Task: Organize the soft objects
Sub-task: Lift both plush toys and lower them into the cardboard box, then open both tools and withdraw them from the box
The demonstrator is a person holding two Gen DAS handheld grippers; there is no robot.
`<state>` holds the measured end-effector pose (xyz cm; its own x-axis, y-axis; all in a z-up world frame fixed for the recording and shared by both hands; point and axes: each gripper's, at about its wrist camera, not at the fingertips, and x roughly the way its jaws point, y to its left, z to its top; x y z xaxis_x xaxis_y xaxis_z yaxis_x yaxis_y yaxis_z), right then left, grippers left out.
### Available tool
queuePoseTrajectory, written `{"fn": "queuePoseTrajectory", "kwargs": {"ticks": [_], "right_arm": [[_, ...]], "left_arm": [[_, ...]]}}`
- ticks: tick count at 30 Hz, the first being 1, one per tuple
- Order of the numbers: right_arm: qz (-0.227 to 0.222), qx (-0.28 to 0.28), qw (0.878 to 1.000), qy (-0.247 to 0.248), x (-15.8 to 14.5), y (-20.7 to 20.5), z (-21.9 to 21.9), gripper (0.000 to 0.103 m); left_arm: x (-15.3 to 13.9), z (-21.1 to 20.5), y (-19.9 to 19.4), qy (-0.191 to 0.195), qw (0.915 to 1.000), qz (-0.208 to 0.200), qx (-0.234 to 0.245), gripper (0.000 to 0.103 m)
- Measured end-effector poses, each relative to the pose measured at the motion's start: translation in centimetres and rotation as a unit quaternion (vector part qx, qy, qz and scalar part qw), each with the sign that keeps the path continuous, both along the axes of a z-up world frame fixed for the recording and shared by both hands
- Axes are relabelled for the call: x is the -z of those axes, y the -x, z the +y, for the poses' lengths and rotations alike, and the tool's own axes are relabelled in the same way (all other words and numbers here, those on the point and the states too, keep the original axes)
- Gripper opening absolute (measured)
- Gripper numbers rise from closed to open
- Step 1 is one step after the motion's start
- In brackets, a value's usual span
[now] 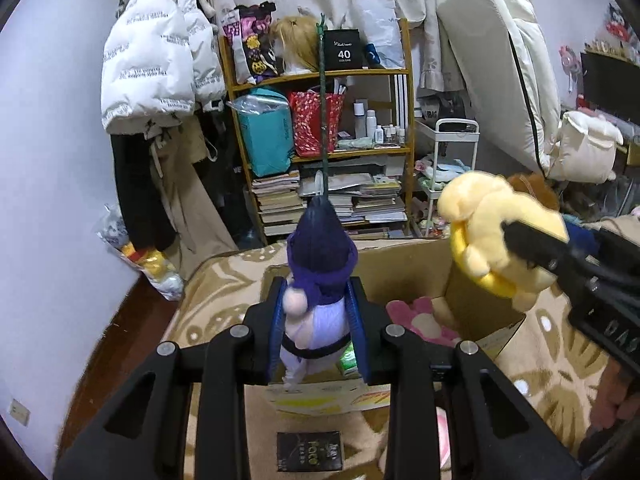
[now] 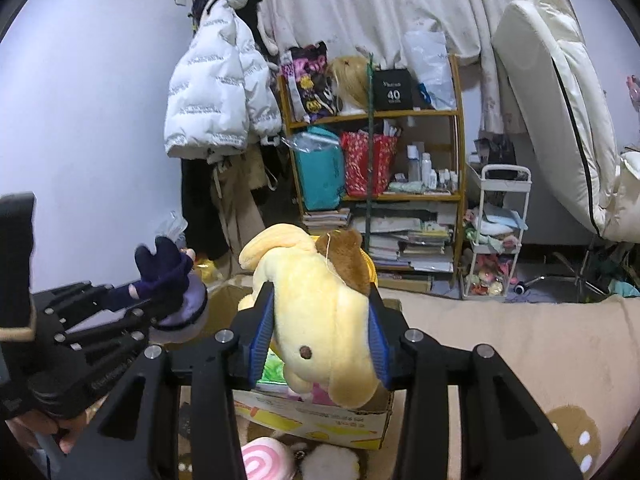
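Note:
My left gripper [image 1: 316, 320] is shut on a small plush doll with a dark purple hood and lilac body [image 1: 318, 280], held above the open cardboard box [image 1: 400, 276]. It also shows in the right wrist view [image 2: 168, 280]. My right gripper [image 2: 320, 332] is shut on a yellow plush dog with a brown cap [image 2: 320, 312], held over the same box [image 2: 320, 420]. In the left wrist view the yellow dog [image 1: 492, 232] hangs above the box's right side. A pink plush [image 1: 420, 320] and a green item [image 1: 347, 358] lie inside the box.
The box stands on a beige patterned blanket [image 1: 224, 292]. A pink swirl plush [image 2: 264, 460] lies in front of the box. A wooden shelf [image 1: 320, 152] with books and bags, a white trolley [image 2: 496, 236] and hanging coats [image 1: 160, 60] stand behind.

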<state>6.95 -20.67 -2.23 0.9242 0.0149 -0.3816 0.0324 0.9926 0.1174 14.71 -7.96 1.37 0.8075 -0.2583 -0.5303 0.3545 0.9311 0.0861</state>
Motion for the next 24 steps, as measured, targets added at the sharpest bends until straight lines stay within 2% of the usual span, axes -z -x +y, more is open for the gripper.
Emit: {"fn": "queuePoseTrajectory", "kwargs": {"ticks": [4, 8, 13, 19, 22, 24], "right_arm": [[0.016, 0.004, 1.000, -0.002, 1.2, -0.9, -0.4, 0.046], [0.035, 0.006, 0.999, -0.003, 2.2, -1.7, -0.5, 0.048], [0.055, 0.006, 0.998, -0.005, 3.4, -2.4, -0.8, 0.053], [0.070, 0.003, 0.997, -0.014, 3.9, -2.6, -0.9, 0.057], [0.072, 0.000, 0.997, -0.017, 3.8, -2.4, -0.9, 0.057], [0.071, 0.000, 0.997, -0.017, 3.6, -2.3, -0.8, 0.057]], "left_arm": [[0.6, -0.3, -0.6, 0.018, 0.9997, 0.011, 0.015, 0.029], [1.5, -0.6, -1.2, 0.015, 0.9995, 0.021, 0.017, 0.029], [2.9, 0.2, -2.3, 0.021, 0.9982, 0.056, -0.002, 0.029], [3.5, 1.3, -2.2, 0.020, 0.9966, 0.077, -0.021, 0.030], [3.6, 1.8, -1.7, 0.017, 0.9960, 0.082, -0.031, 0.040], [3.5, 1.9, -1.3, 0.016, 0.9959, 0.081, -0.037, 0.052]]}}
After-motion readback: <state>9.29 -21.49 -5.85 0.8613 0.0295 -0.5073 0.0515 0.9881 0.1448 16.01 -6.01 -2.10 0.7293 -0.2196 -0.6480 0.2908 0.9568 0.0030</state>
